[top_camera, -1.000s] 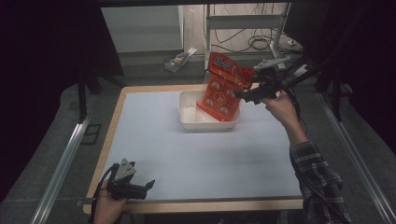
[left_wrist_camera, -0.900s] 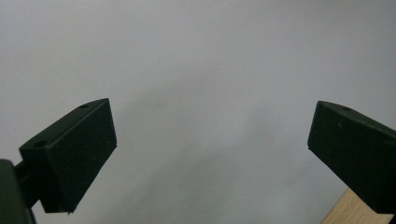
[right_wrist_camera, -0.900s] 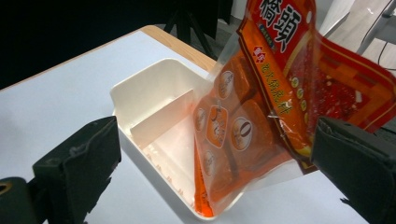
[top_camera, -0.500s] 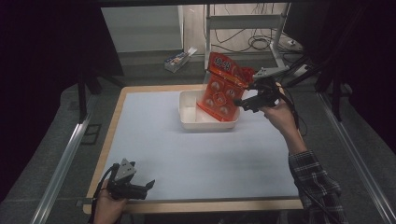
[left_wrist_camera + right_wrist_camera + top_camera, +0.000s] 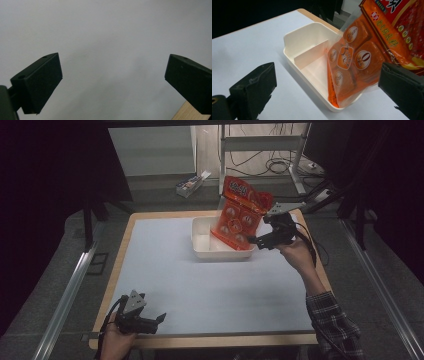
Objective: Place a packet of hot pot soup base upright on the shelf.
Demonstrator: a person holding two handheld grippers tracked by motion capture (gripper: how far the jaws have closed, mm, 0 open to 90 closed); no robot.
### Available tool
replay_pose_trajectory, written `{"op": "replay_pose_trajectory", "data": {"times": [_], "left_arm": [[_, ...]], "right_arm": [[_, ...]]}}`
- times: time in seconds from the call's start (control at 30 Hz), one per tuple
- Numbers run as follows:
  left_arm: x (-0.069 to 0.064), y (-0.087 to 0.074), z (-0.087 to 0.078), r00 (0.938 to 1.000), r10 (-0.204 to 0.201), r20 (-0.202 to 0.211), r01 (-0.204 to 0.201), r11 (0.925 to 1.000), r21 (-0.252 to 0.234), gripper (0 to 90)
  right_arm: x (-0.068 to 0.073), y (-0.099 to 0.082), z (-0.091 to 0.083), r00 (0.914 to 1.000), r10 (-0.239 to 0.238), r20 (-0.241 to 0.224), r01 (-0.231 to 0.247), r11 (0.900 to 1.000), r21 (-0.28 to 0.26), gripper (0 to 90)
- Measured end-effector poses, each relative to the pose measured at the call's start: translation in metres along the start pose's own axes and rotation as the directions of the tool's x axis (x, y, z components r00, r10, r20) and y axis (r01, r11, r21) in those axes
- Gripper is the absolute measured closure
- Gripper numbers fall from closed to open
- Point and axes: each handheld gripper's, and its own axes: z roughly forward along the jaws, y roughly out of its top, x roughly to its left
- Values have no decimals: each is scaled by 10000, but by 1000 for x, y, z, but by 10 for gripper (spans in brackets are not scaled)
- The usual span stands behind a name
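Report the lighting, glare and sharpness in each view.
High view: table mat evenly lit, surroundings nearly black, slightly soft. Left gripper view: flat grey, near-featureless mat, with faint shadows. Right gripper view: glare on the orange snack bag, white tray sharp, tool tips dark and blurred.

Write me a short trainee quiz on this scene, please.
1. True or false: the right claw is clamped on the orange bag.
2. Where does the bag stand? A) on the floor B) in the white tray C) on a shelf
3. Fill in: the left claw sits at the near-____ corner of the table.
Key: 1 false, its jaws stand open; 2 B; 3 left.
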Motion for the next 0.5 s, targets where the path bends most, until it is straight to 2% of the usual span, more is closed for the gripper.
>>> {"op": "replay_pose_trajectory", "data": {"times": [0.2,0.5], "left_arm": [[0,0,0,10000,1,2,-1,10000,0,11],[0,0,0,10000,23,63,-23,10000,-25,11]], "right_arm": [[7,-9,1,9999,-104,57,104,9999,-78,14],[17,-23,6,9998,-213,47,213,9997,104,7]]}}
